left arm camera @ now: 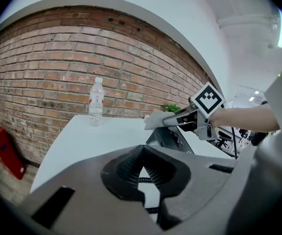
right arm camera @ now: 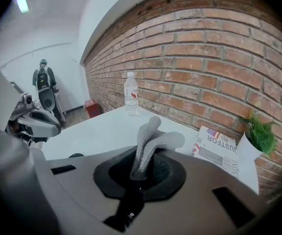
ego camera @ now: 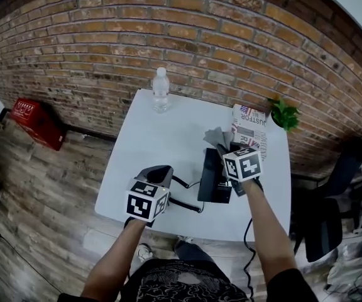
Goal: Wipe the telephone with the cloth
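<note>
The black telephone [ego camera: 213, 178] [left arm camera: 168, 137] sits on the white table [ego camera: 162, 137], right of centre. My right gripper [ego camera: 224, 148] [right arm camera: 140, 173] hangs just above its far end, shut on a grey cloth [ego camera: 215, 136] [right arm camera: 153, 138] [left arm camera: 154, 119] that sticks out past the jaws. My left gripper [ego camera: 160, 170] [left arm camera: 142, 153] hovers left of the telephone near the table's front edge, jaws closed tip to tip. The coiled cord [ego camera: 190, 197] [left arm camera: 142, 180] runs from under it to the telephone and shows in the slit behind the tips. I see no handset.
A water bottle [ego camera: 161, 90] [left arm camera: 96, 102] stands at the table's far edge by the brick wall. A magazine [ego camera: 250, 128] [right arm camera: 217, 148] and a potted plant [ego camera: 285, 114] occupy the far right corner. A red crate [ego camera: 39, 123] lies on the floor left, a black chair [ego camera: 338, 187] stands right.
</note>
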Tool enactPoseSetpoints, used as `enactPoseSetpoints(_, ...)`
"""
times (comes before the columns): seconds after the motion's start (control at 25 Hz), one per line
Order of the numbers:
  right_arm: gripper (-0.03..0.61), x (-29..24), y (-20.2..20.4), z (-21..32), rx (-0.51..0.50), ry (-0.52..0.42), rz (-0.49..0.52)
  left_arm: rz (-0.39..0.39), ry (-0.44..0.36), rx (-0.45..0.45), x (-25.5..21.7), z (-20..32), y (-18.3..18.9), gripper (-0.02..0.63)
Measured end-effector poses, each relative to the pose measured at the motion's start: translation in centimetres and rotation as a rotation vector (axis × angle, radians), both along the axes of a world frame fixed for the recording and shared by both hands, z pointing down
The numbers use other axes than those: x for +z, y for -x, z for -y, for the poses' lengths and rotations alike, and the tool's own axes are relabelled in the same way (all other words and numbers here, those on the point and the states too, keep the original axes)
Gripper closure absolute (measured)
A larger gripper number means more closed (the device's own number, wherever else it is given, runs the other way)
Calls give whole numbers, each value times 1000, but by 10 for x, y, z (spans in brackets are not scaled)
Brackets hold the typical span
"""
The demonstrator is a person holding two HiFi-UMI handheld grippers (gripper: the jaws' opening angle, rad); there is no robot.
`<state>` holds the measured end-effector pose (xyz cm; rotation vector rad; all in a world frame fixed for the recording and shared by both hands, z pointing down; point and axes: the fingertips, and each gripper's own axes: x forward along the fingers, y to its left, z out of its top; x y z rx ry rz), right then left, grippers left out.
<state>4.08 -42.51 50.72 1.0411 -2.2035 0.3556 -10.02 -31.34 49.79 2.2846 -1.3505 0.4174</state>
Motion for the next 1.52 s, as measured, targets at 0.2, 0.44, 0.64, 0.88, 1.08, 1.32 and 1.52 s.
enactPoseSetpoints(0.2,568,2,9,0,-12,10,4,1,3,-18,1,1,9,609)
enactPoseSetpoints(0.44,568,1,23,-2,-25,18,23,-4,2,-24,-1,-1,15,609)
enactPoseSetpoints(0.64,568,1,33,-2,-39,21,32,-2,-3,-31,-4,-1,19,609)
enactPoseSetpoints(0.88,568,2,48,-5,-59,20,37,-2,-5,-39,-3,-5,25,609)
enactPoseSetpoints(1.08,568,4,57,-9,-75,28,37,-4,-7,-47,-5,-6,29,609)
enactPoseSetpoints(1.32,568,7,59,-14,-86,27,32,-2,-3,-50,-3,-9,29,609)
enactPoseSetpoints(1.52,568,10,61,-22,-84,32,33,0,1,-49,-2,-15,31,609)
